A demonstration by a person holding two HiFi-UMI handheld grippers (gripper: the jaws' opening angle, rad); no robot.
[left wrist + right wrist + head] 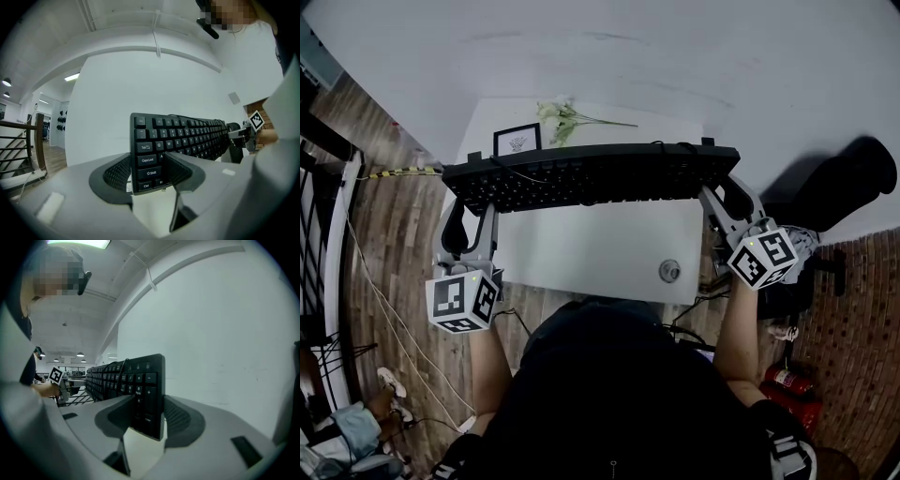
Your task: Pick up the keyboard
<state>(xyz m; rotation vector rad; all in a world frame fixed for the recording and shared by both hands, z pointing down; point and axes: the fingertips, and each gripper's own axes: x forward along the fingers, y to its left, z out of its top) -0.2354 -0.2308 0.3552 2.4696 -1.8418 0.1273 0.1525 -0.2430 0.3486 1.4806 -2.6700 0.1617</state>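
Head view: one black rectangular plastic keyboard (591,175) is held above the single white rectangular surface (600,248), each end clamped by one of two tools (left tool (471,214) at the Ctrl end, right tool (724,199) at the number pad). One black picture frame (517,140) and one pale flower sprig (562,119) sit at the surface's back edge. Around it are a wood-plank floor (394,234) and a white wall (628,56).
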